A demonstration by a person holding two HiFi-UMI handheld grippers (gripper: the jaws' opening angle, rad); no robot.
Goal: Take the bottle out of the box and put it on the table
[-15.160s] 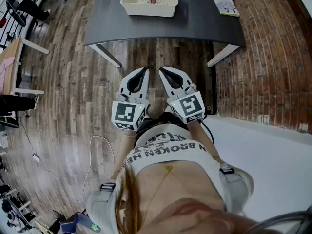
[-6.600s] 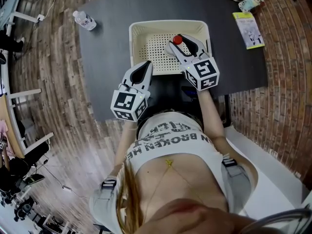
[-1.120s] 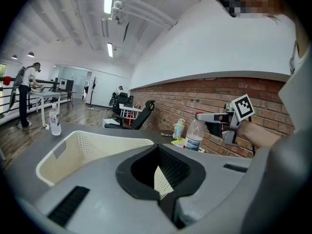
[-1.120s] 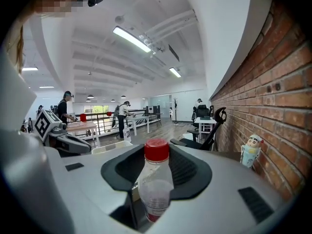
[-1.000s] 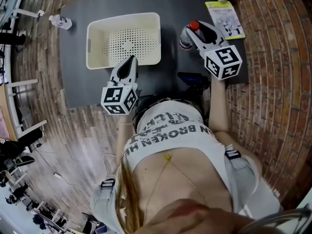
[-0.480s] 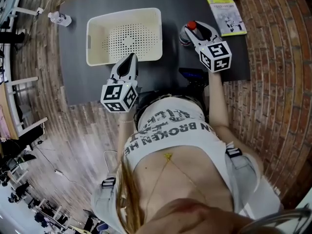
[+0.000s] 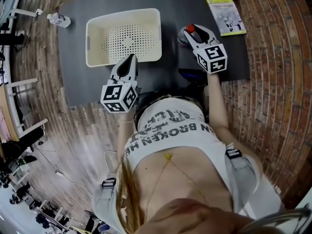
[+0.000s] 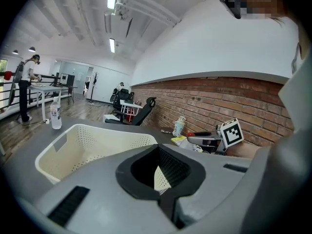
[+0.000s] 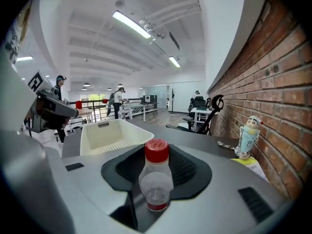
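The right gripper (image 7: 191, 32) has come down low over the table (image 7: 165, 77), its jaws just nipped slightly tighter on the bottle (image 9: 156, 182) held upright between them. The empty box (image 7: 91, 38) lies to its left. Only the release remains, I'd say.

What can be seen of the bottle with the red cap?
The small clear plastic bottle has a red cap and a red band at its base, and looks empty. The right claw grips it upright over the dark grey table, right of the white perforated plastic box. Whether its base touches the table I cannot tell.
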